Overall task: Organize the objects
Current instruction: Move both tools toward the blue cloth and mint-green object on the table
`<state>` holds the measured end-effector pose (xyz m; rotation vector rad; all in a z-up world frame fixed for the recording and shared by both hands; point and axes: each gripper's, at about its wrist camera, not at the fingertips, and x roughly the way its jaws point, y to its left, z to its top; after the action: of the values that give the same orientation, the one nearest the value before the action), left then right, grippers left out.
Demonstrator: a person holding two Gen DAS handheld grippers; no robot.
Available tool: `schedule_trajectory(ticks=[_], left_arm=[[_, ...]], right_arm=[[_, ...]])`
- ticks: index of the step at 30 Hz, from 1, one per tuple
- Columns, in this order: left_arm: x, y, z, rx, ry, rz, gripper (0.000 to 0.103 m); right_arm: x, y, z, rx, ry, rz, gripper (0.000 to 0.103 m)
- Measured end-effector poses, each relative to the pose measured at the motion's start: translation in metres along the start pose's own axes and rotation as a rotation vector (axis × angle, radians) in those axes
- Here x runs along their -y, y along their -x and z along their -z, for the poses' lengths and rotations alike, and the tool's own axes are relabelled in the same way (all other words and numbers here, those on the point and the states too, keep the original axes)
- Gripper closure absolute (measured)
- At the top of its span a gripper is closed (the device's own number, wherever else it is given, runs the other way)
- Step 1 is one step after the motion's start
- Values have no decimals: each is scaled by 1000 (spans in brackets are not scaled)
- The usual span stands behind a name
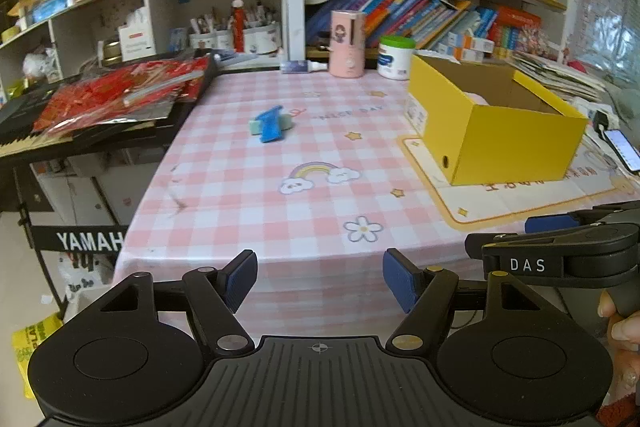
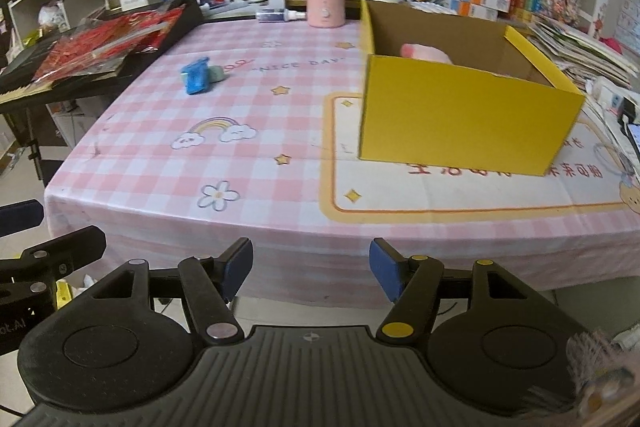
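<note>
A small blue object (image 1: 271, 123) lies on a pale green piece on the pink checked tablecloth (image 1: 256, 211), left of centre; it also shows in the right wrist view (image 2: 197, 77). An open yellow cardboard box (image 1: 496, 125) stands at the right on a cream mat; in the right wrist view the box (image 2: 460, 123) holds something pink (image 2: 426, 53). My left gripper (image 1: 320, 281) is open and empty in front of the table's near edge. My right gripper (image 2: 311, 269) is open and empty, also short of the near edge; it shows at the right of the left wrist view (image 1: 560, 247).
A pink cylinder appliance (image 1: 347, 43), a white jar with a green lid (image 1: 396, 57) and a small bottle (image 1: 302, 67) stand at the table's back. A Yamaha keyboard with red packets (image 1: 120, 95) stands left. A phone (image 1: 622, 149) lies far right. Shelves of books stand behind.
</note>
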<state>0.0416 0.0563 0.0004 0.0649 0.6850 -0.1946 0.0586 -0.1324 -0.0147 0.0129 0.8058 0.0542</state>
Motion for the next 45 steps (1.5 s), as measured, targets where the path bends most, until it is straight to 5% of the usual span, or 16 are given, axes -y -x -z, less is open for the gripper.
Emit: schedule_trajectory(ticks=[18,45], left_arm=[[-25,-28,-13,-24,65,-61,32],[-32,-124,-85,-54,109,-106,33]], right_arm=[[-25,-37,-29,-13,61,-62,40],[-14,-127,-131,-14,80,-135,40]])
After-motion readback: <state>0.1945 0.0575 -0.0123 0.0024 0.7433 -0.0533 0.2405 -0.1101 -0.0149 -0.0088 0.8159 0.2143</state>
